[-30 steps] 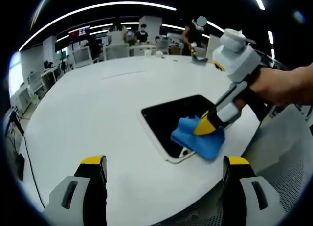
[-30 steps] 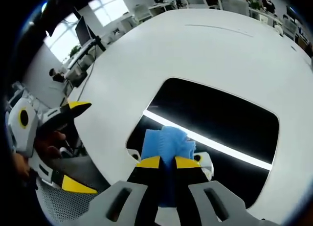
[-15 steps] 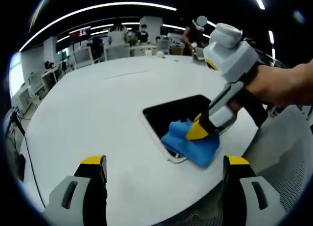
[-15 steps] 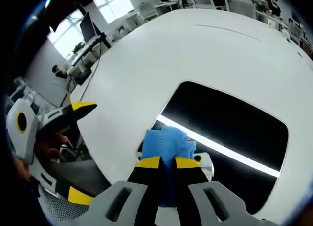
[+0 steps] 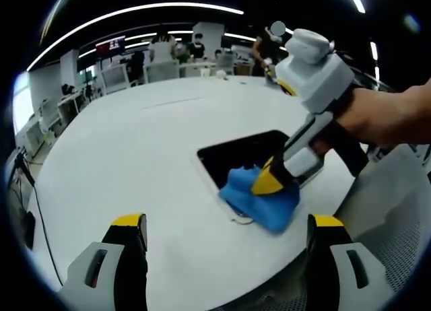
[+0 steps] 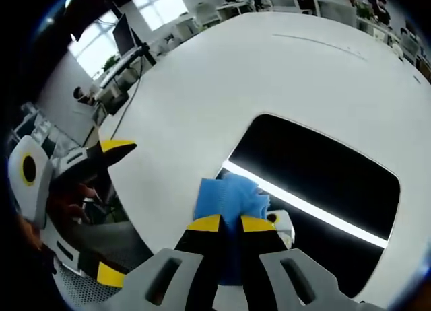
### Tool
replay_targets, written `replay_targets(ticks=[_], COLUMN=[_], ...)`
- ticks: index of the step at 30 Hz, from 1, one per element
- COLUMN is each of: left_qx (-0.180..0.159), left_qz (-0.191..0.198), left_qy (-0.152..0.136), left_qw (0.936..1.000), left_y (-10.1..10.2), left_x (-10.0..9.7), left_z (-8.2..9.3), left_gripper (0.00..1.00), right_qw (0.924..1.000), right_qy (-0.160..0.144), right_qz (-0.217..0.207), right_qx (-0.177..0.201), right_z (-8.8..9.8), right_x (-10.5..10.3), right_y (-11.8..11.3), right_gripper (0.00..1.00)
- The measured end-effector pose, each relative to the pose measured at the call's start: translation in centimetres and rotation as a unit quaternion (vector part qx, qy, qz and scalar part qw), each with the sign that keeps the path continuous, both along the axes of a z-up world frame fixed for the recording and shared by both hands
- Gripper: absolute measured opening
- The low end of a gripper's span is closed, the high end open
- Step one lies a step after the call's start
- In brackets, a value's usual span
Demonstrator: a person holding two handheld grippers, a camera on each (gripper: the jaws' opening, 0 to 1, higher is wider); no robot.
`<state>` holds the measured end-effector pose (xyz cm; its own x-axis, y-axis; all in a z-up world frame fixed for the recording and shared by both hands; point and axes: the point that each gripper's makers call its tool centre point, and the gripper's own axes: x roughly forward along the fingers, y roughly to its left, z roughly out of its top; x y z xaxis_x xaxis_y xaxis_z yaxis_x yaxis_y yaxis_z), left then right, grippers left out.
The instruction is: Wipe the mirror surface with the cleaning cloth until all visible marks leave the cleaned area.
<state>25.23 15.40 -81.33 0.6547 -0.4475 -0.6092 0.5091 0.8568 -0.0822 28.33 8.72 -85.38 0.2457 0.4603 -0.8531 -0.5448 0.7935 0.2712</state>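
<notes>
one mirror [image 6: 323,183] lies flat on the white desk [image 5: 121,149], a dark rectangle near the desk's edge on the person's side, its long axis running away and to the right in the right gripper view. one blue cloth [image 6: 229,198] sits on the mirror's near corner, straight ahead of the right tongs [image 6: 230,223], which pinch it between narrow yellow tips and press it onto the glass. most of the mirror's surface lies beyond and to the right of the cloth, so i judge the next stroke runs that way. two tongs in all: the left tongs [image 5: 225,223] hang wide and hold nothing, well short of the mirror. the right hand [image 5: 387,119] is the nearer.
</notes>
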Motion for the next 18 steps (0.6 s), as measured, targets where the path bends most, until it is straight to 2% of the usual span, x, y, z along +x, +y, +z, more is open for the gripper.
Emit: replay_targets(ticks=[18], left_qx=[0.004], left_qz=[0.000], left_qy=[0.003], left_qw=[1.0000], left_y=[0.07], left_x=[-0.06], left_z=[-0.15], left_gripper=[0.99], right_qw=[0.9998], right_qy=[-0.005], right_qz=[0.016], right_qx=[0.009], right_z=[0.06], right_x=[0.11], right_y=[1.03], right_gripper=[0.04])
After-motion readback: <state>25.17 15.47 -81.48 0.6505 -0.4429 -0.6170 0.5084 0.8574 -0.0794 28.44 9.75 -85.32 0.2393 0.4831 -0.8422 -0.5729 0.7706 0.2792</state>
